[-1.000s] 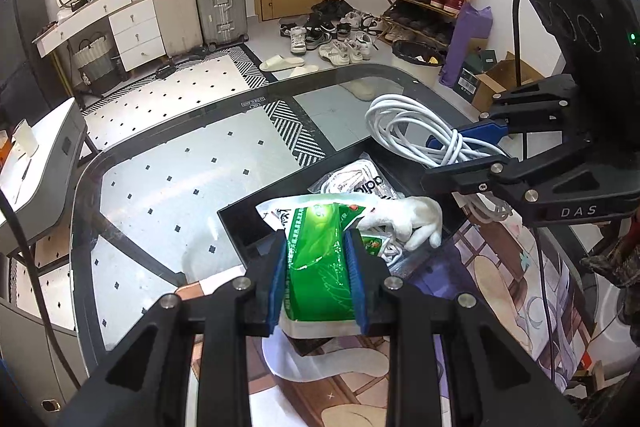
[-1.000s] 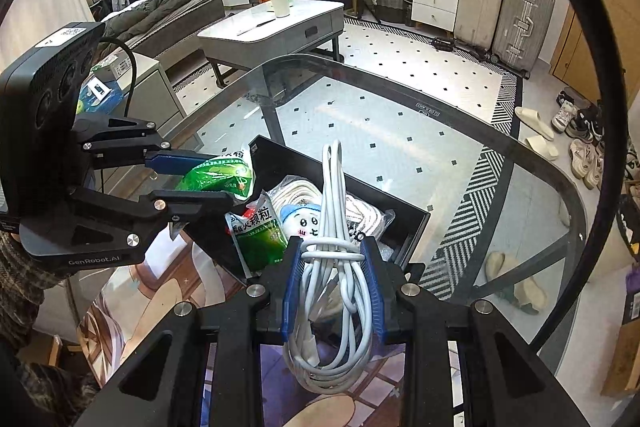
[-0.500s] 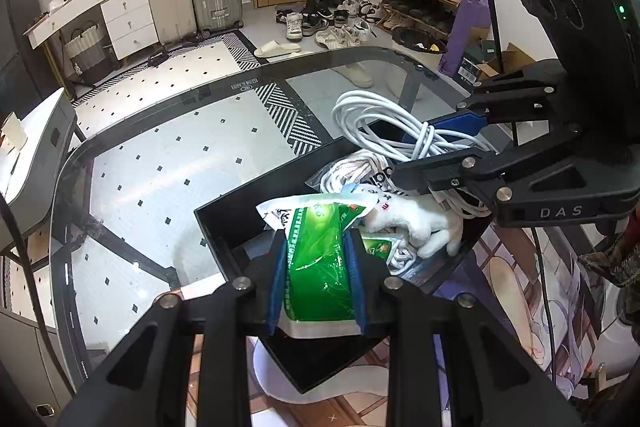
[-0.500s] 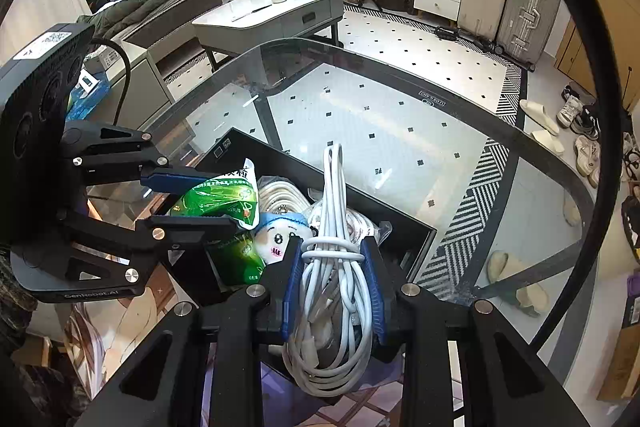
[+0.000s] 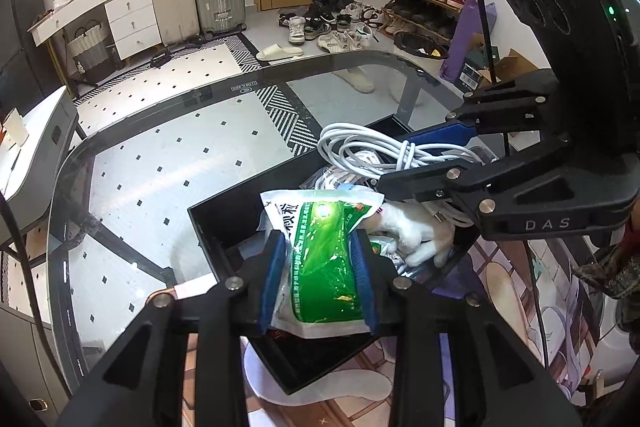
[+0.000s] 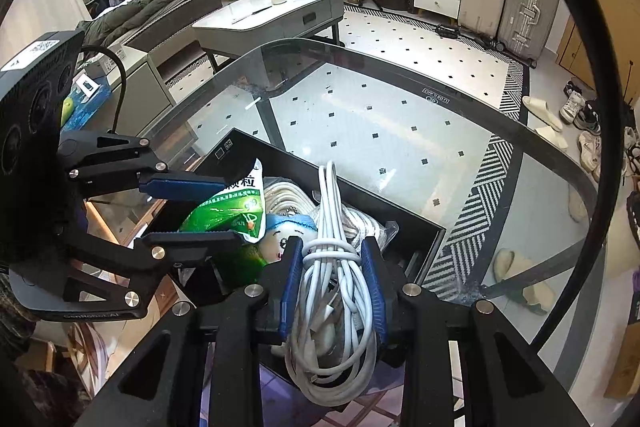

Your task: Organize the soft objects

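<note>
Both grippers are loaded and hanging over the black bin (image 5: 224, 227) on the glass table (image 5: 160, 163). The left gripper (image 5: 320, 275) is pinching a green pouch (image 5: 326, 267) between its blue fingers (image 5: 272, 283), closed in just enough to dent the sides. The right gripper (image 6: 332, 287) is squeezing a bundle of white cable (image 6: 334, 267) tied round its middle, loops dangling below the fingers.

If it were me, I'd be lowering each one close to the pile before letting go — the pouch is glossy plastic film and probably slippery, and the cable is springy, so dropped from height it'd likely flop over the rim. Aim for the gaps too: the bin is already holding a fuzzy white plush toy (image 5: 416, 235), another coiled white cord (image 6: 288, 195) and more packets. The bin itself looks rigid, matte and straight-walled.
</note>
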Motion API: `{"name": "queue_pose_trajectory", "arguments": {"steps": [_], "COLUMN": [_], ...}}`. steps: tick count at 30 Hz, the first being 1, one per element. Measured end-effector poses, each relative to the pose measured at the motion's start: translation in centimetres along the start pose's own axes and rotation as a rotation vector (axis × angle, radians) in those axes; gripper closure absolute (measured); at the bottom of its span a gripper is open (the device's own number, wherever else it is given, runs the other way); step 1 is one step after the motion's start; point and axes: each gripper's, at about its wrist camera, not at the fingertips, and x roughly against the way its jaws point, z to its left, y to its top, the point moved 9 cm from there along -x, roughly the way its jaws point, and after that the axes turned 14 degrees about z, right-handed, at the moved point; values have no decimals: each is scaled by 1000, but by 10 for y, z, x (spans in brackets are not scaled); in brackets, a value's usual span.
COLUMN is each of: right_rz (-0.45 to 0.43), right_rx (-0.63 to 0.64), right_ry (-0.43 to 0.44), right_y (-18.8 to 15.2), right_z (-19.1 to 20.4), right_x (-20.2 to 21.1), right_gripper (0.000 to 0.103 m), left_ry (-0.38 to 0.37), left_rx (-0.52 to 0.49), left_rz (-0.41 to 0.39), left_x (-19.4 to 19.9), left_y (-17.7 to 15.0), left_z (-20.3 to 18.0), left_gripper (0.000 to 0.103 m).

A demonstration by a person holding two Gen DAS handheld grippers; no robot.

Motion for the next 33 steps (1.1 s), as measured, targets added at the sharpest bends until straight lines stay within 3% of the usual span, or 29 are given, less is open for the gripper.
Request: {"name": "queue_pose_trajectory", "arguments": {"steps": [4,11,18,23,25,33], "right_rz": [-22,-61,-128,-173,-196,-234], "right_rx": [-8,-28,-66,-101,-124,-171], "right_ry": [10,10,1,-21,-28,-45], "right_y": [1,-1,-15,-23,-27,-49], "right_z": [1,1,-1,-7,-12,-20], "right_x": [11,29,53,70,77,92], "right_gripper": [60,47,18,11,6,3], "left_ry": [2,6,28,31,30,43], "left_rx": [-4,-11,-6,-1,-4,7], "left_rz": [-26,-65,-91,-119,-124,-139], "left_x": [10,31,47,59,62,72], "left_y": [0,-2,-7,-12,-15,-25], "left_z": [-3,-8,-10,-13,-16,-20], "left_gripper": [56,50,40,25,24,24]}}
